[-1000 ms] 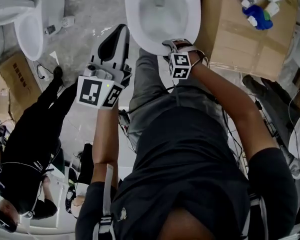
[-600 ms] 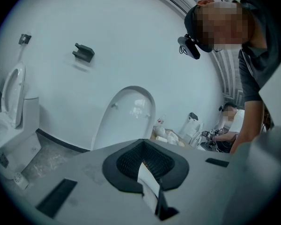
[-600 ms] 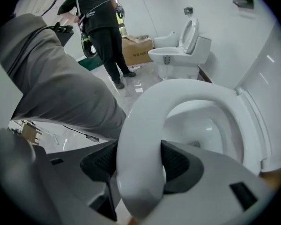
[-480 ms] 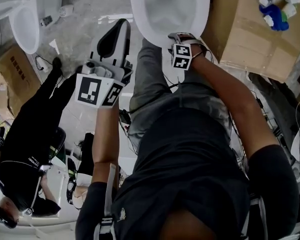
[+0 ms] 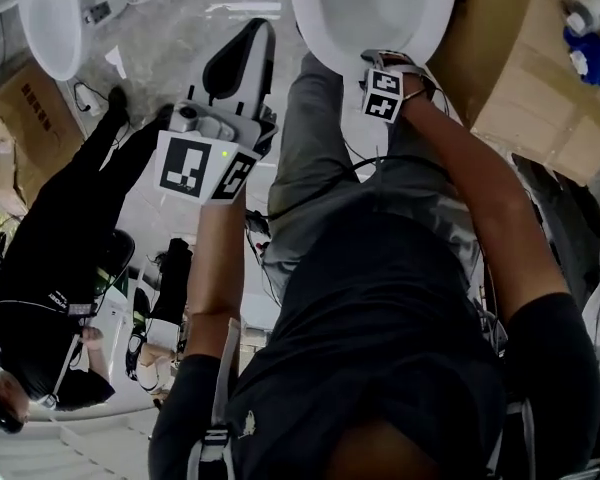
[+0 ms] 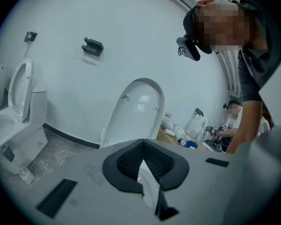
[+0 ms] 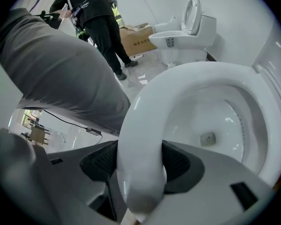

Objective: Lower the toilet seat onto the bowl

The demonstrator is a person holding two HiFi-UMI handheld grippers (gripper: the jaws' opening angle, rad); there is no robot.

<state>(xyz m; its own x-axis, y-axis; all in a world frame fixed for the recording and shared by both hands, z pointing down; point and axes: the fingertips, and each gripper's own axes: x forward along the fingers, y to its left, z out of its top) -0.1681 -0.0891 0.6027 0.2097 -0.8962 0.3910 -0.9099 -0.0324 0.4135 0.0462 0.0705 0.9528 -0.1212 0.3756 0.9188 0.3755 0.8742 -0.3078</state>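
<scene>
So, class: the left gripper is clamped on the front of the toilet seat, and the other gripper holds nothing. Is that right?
Not quite. It is the right gripper that is clamped on the front of the toilet seat, as the right gripper view shows. The other one, the left gripper, holds nothing.

Glossy white all over for the oval plastic toilet seat (image 7: 145, 125). Matte grey with black ribbed pads (image 7: 100, 161) on the right gripper (image 7: 140, 170) and left gripper (image 6: 147, 175); black-and-white square markers on each cube (image 5: 192, 166). Mottled grey for the floor (image 5: 170, 18), brown for the cardboard box (image 5: 525, 98), vivid blue for the small item (image 5: 592, 63) on it, black for the bystander's clothing (image 5: 70, 258).
</scene>
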